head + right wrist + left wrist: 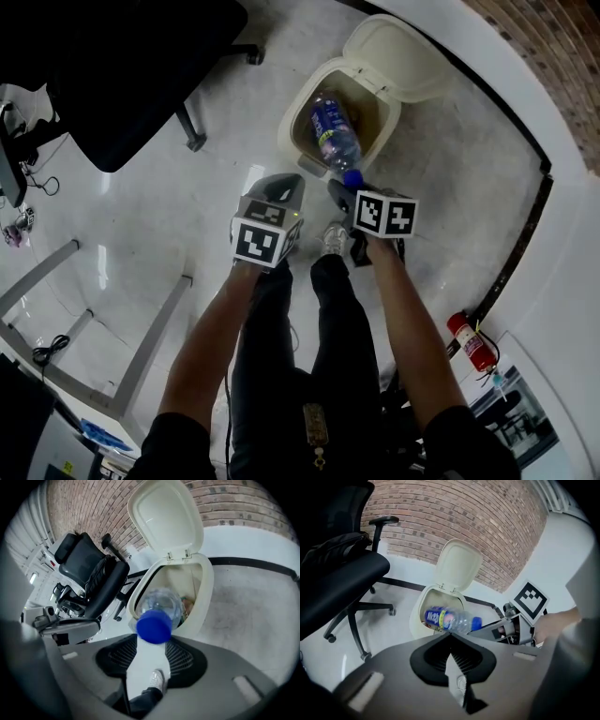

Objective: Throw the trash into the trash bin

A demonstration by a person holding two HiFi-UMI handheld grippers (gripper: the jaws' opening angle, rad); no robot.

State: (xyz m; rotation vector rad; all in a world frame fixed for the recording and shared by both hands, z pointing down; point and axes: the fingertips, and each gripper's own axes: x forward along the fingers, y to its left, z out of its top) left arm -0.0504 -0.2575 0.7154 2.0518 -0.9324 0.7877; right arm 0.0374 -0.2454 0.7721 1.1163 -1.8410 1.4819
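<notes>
A clear plastic bottle (333, 136) with a blue label and blue cap (153, 625) lies tilted over the mouth of the cream trash bin (291, 141), base toward the bin, cap toward me. The bin's lid (403, 56) stands flipped up. My right gripper (339, 190) is just behind the cap, jaws apart, pads not pressing on the bottle (161, 604). My left gripper (286, 183) hovers beside it on the left, jaws together and nothing in them. In the left gripper view the bottle (447, 619) hangs at the bin's rim (415, 620), beyond my left gripper (450, 637).
A black office chair (122, 66) stands left of the bin on the pale floor. A brick wall (464, 522) rises behind the bin. A red fire extinguisher (472, 342) sits at the right by the wall. A grey desk frame (141, 356) is at lower left. A shoe (335, 236) is below the grippers.
</notes>
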